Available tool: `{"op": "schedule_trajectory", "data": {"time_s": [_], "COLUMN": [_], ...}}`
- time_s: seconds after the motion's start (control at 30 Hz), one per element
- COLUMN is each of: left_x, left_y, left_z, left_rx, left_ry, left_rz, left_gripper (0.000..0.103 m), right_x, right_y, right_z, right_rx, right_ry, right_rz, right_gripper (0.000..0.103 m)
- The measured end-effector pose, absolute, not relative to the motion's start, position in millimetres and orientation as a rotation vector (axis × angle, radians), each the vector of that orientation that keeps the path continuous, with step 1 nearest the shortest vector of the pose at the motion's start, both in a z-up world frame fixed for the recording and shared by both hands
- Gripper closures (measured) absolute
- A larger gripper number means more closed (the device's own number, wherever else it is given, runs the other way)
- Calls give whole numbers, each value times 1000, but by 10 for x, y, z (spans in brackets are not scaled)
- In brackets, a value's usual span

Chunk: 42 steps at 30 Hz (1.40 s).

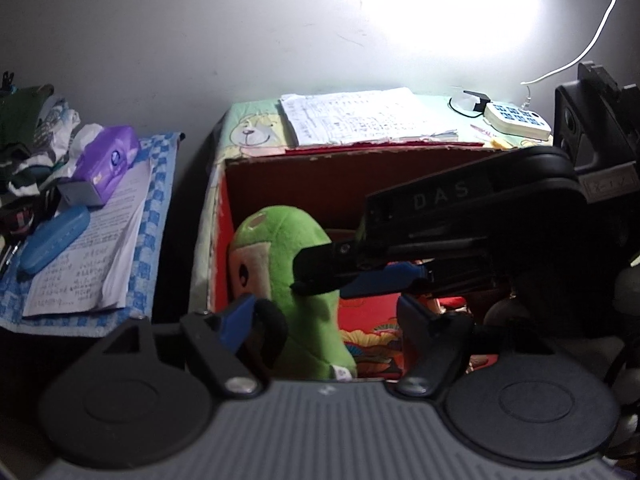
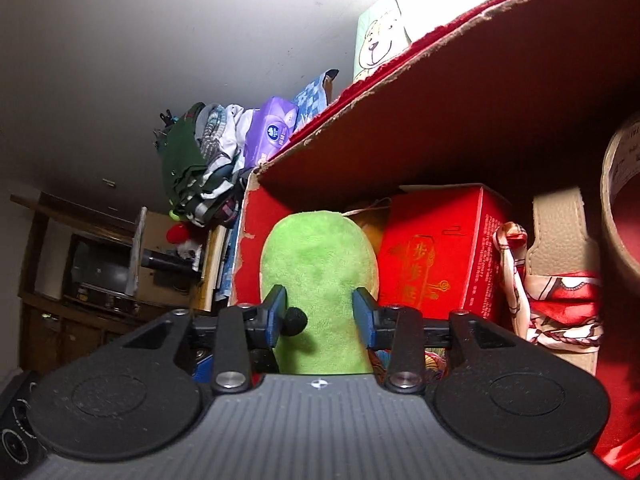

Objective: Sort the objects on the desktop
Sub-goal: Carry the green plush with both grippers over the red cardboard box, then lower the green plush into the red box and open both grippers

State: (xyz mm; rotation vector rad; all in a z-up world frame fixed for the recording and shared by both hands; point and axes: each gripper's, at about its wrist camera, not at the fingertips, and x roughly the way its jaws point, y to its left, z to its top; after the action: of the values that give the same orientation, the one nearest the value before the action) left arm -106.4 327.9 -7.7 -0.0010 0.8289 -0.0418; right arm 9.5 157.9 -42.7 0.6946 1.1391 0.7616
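Plush toy (image 1: 288, 248) already inside red box (image 1: 340, 152) — left gripper (image 1: 320, 316) open astride it, right gripper (image 2: 320, 312) grip untellable — tissue pack (image 1: 108, 156), blue case (image 1: 56, 244) unsorted outside.

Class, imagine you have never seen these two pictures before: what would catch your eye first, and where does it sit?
The bright green plush toy stands out most, upright inside the red cardboard box, with the right tongs straddling it, one blue pad on each side. Next comes the red gift box beside the toy. On the checked cloth left of the box lies a purple tissue pack.
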Motion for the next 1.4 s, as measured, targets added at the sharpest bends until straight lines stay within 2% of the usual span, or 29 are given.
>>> {"op": "schedule_trajectory", "data": {"time_s": [0.2, 0.43, 0.73, 0.93, 1.07, 1.4], "left_x": [-989, -976, -962, -946, -947, -977], "left_y": [3284, 3272, 3211, 3173, 3155, 3085], "left_z": [-80, -108, -122, -132, -125, -100], "left_rx": [10, 11, 37, 53, 57, 101], "left_ry": [851, 868, 887, 902, 907, 906], "left_rz": [-17, 5, 40, 63, 79, 136], "left_gripper": [25, 25, 24, 24, 24, 23], "right_x": [86, 73, 74, 126, 144, 107], "right_y": [1609, 1601, 1385, 1452, 1464, 1539], "right_z": [-392, -386, -389, -397, -455, -402], "right_rx": [693, 716, 713, 682, 699, 631], "right_ry": [1138, 1126, 1105, 1115, 1123, 1112], "right_rz": [772, 768, 680, 687, 744, 797], "right_gripper": [59, 48, 59, 59, 67, 66]}}
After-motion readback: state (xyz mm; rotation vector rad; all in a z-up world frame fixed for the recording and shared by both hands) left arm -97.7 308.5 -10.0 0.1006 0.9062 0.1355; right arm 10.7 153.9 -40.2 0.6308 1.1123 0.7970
